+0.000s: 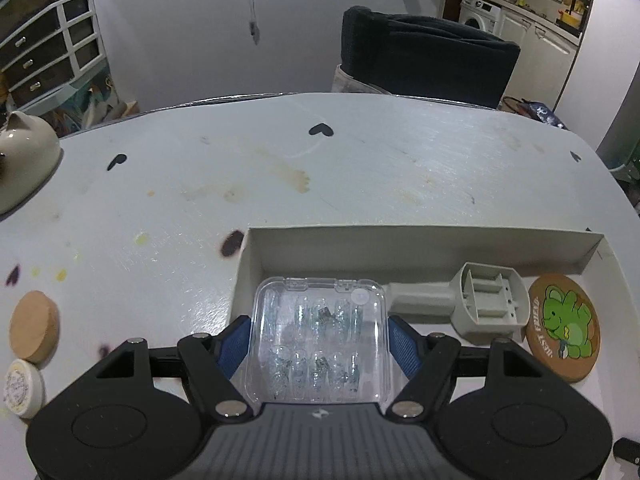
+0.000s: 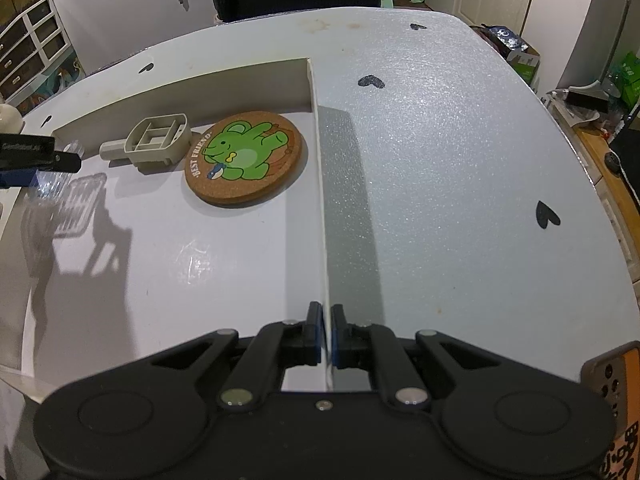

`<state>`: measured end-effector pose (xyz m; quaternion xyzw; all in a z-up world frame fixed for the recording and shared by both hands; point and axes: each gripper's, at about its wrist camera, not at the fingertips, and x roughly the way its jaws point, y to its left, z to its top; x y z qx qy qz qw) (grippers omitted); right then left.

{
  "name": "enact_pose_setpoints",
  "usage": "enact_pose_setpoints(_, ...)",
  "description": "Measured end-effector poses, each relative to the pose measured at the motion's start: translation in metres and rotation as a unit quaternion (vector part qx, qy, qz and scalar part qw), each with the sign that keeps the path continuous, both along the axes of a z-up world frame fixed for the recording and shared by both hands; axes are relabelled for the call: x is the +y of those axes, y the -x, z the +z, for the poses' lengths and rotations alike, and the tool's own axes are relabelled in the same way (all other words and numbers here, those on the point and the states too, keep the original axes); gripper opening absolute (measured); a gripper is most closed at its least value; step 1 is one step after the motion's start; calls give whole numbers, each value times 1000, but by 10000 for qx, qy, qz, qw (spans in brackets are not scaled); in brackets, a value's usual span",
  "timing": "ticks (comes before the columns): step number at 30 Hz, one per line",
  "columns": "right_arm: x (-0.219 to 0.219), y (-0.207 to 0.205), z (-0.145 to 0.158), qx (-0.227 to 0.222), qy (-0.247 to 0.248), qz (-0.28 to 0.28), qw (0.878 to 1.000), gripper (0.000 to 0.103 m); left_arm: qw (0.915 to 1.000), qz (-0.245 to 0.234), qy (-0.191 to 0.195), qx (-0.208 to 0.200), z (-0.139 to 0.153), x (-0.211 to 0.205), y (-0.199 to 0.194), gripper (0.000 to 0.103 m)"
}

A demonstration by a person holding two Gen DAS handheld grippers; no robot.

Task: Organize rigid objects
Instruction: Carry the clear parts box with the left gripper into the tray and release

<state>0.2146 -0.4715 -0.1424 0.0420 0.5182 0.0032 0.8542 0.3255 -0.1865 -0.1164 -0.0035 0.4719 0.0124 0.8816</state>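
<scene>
My left gripper (image 1: 319,330) is shut on a clear plastic case (image 1: 320,336) of small parts and holds it over the left end of a shallow white tray (image 1: 420,246). In the tray lie a grey plastic part (image 1: 460,304) and a round cork coaster (image 1: 562,332) with a green bear. My right gripper (image 2: 326,334) is shut on the tray's right wall (image 2: 320,168). In the right wrist view the coaster (image 2: 244,156), the grey part (image 2: 154,138), the clear case (image 2: 64,196) and the left gripper's fingers (image 2: 66,160) show at the left.
On the white table (image 1: 320,168) left of the tray lie a plain cork disc (image 1: 34,324) and a small white round tin (image 1: 22,388). A cream ceramic pot (image 1: 24,160) stands at the far left. A dark chair (image 1: 424,56) is behind the table.
</scene>
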Motion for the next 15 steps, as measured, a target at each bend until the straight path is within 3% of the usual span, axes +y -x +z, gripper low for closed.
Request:
enact_pose_setpoints(6, 0, 0, 0, 1, 1, 1, 10000, 6, 9999, -91, -27, -94, -3, -3, -4, 75)
enact_pose_setpoints(15, 1, 0, 0, 8, 15, 17, 10000, 6, 9997, -186, 140, 57, 2, -3, 1, 92)
